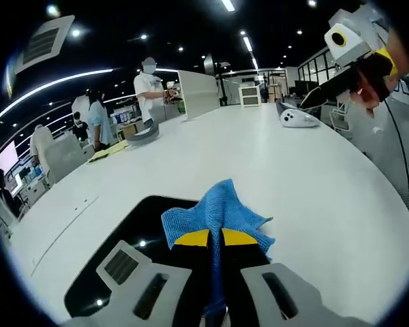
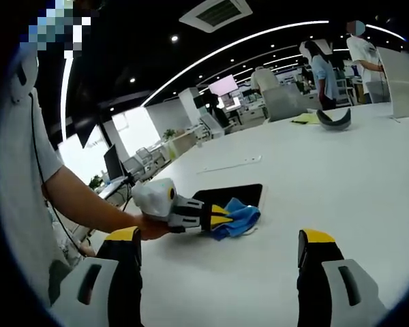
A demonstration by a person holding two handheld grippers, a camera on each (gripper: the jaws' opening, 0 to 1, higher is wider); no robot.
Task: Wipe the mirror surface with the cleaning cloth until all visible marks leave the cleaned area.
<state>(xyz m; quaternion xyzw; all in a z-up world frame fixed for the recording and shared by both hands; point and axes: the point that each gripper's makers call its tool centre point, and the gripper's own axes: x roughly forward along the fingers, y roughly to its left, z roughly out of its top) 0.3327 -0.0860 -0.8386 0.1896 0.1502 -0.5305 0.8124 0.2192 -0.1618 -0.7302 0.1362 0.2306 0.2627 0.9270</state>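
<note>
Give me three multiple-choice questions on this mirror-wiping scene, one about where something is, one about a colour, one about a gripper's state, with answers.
1. Where is the mirror?
A. flat on the white table
B. hanging on a wall
C. propped upright against a chair

2. What colour is the cloth?
A. red
B. blue
C. white

3. How do the right gripper's jaws stand?
A. shut on the cloth
B. shut on the mirror
C. open, holding nothing

Answers:
1 A, the dark panel lies flat on the tabletop in both views.
2 B, blue fabric bunches at the left gripper, whose jaws are shut on it.
3 C, in the right gripper view its yellow-tipped jaws stand wide apart over bare table.
</note>
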